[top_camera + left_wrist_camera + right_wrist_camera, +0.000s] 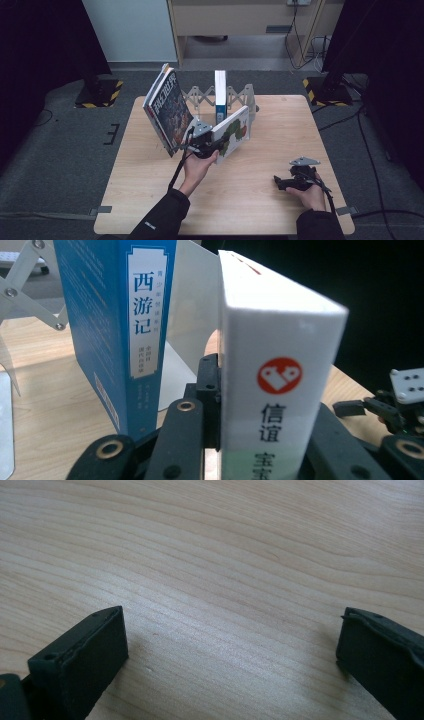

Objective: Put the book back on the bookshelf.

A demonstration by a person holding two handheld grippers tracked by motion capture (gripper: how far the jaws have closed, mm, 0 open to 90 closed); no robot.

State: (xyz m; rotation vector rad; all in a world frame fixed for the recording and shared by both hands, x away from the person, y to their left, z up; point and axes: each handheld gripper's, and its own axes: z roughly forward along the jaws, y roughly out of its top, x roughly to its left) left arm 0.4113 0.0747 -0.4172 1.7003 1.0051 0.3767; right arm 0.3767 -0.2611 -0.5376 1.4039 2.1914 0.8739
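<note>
My left hand-held gripper is clamped on the white book at desk centre; the blue book stands at 12 o'clock. Next, I'd judge, stand it alongside. My right hand-held gripper rests with jaws apart.

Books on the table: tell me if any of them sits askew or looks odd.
Two do. The dark-covered book at the left end of the expanding rack leans steeply outward. The white picture book is tilted, clamped in the left tool. The blue book stands upright. The right tool rests open on the table.
</note>
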